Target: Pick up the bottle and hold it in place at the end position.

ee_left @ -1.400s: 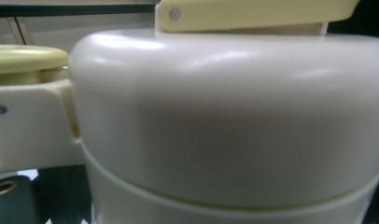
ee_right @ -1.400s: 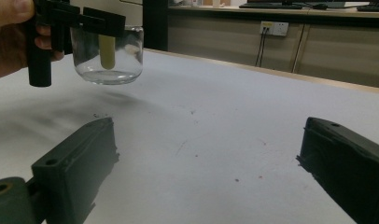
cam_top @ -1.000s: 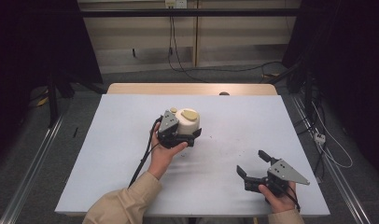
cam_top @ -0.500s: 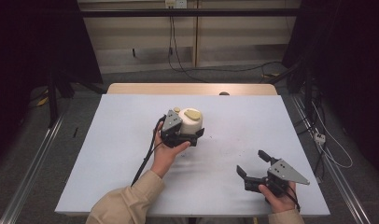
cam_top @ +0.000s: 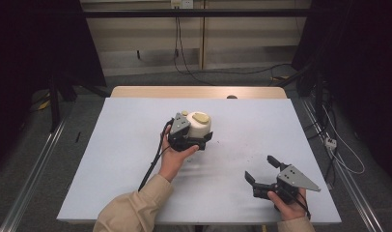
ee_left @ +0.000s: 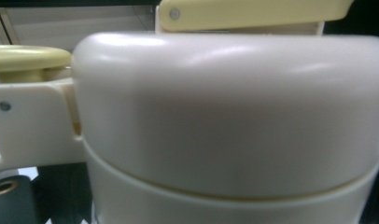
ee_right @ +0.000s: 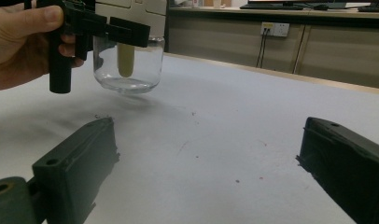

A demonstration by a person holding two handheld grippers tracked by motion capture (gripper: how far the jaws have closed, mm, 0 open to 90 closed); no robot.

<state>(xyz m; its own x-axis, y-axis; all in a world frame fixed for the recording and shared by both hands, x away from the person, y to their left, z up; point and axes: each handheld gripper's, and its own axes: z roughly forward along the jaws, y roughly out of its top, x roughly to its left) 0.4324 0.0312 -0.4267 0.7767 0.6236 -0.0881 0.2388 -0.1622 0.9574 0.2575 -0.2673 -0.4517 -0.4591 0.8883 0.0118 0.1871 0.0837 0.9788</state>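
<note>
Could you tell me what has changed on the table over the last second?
The left gripper, shut on the glass jar with the cream lid, has carried it slightly right and toward the far edge; it now hangs just above the table. The right gripper stayed open at the near right.

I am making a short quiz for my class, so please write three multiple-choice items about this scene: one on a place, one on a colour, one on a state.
1. Where is the glass jar?
A. lying flat on the table
B. lifted just above the table, in the left gripper
C. on the floor

2. What colour is the jar's lid?
A. cream white with pale yellow parts
B. red
C. dark blue

3. How are the jaws of the right gripper?
A. shut on the jar
B. shut on a cloth
C. open, holding nothing

Answers: 1 B, the right gripper view shows a gap and shadow under the jar; 2 A, the left gripper view shows it close; 3 C, bare table lies between its jaws.
</note>
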